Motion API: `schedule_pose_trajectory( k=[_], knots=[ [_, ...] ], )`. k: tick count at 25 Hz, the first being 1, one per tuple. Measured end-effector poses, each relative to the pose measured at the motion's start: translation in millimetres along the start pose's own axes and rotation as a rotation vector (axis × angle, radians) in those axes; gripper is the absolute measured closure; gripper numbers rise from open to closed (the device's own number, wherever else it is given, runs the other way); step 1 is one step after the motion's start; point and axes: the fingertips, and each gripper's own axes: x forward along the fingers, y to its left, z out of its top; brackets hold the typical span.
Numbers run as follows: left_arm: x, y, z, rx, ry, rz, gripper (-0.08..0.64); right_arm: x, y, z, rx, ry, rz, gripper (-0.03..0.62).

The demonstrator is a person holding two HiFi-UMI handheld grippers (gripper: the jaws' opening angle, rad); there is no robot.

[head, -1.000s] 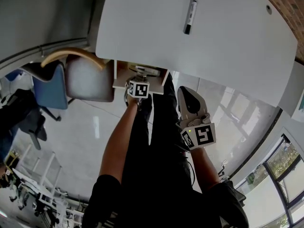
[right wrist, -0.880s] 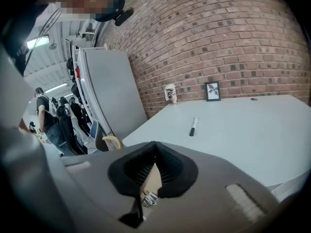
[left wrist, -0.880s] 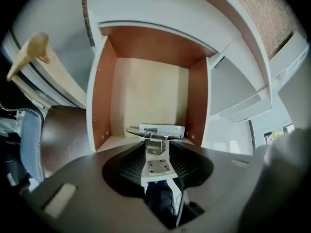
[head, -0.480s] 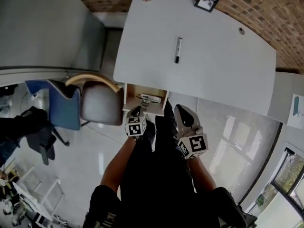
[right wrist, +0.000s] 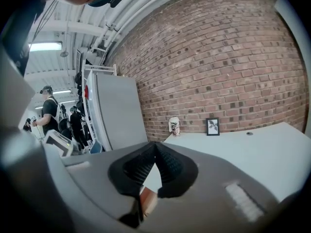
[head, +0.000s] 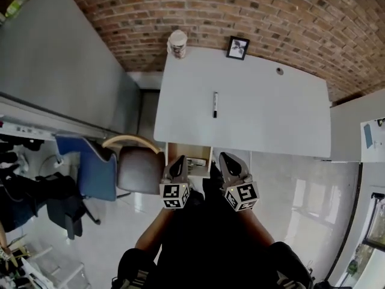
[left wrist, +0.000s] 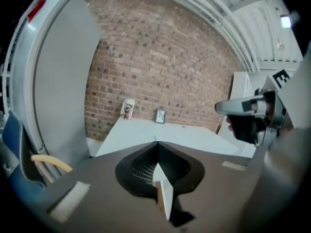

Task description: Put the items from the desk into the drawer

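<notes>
Jaws on both grippers are closed tip to tip with nothing between them. The left gripper (left wrist: 156, 149) and the right gripper (right wrist: 154, 147) each show their dark inner faces meeting at a point. Seen from the head camera, the two are held side by side in front of the person's body, just short of the near edge of the white counter (head: 271, 119), marker cubes toward the camera. Under that edge the drawer (head: 177, 151) stands open, just beyond the left gripper's tips, with a pale item (head: 195, 161) inside, too small to identify. One marker pen (head: 214, 104) lies lengthwise on the counter, well apart from both grippers. At the far left corner a cup (head: 177, 43) stands against the brick wall (head: 289, 23) — a picture frame (head: 238, 47) is near it, to its right. A grey chair (head: 139, 168) sits left of the drawer.
</notes>
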Motion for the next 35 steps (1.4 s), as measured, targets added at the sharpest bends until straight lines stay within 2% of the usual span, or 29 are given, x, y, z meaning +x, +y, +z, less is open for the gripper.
schedule_pose_trajectory(
  k=[6,10,18,19,20,21,35],
  knots=[
    [-26.3,-40.0,107.9,0.074,-0.236,-0.054,0.543,-7.1,-13.7,37.3,-0.025,-0.055,-0.029,0.588],
    [-35.9,-54.4,144.2,0.105,-0.321,-0.079,0.543,-7.5,-19.7,49.7,-0.032,-0.080,-0.040,0.588],
    [-29.4,-56.4,148.1,0.109,-0.321,-0.090,0.541,-4.2,-24.2,50.9,-0.025,-0.075,-0.049,0.588],
    [-27.5,-56.3,147.6,0.111,-0.320,-0.091,0.476,-3.6,-25.4,51.4,-0.024,-0.075,-0.051,0.588],
    [-25.0,-56.3,146.8,0.115,-0.317,-0.093,0.381,-3.0,-26.8,51.8,-0.023,-0.075,-0.053,0.588],
    [-22.0,-56.4,145.2,0.120,-0.308,-0.094,0.334,-2.4,-28.3,51.9,-0.022,-0.075,-0.055,0.588],
    [44.1,-63.6,121.9,0.119,-0.164,-0.090,0.314,7.2,-64.5,55.7,-0.001,-0.055,-0.081,0.588]
  ],
)
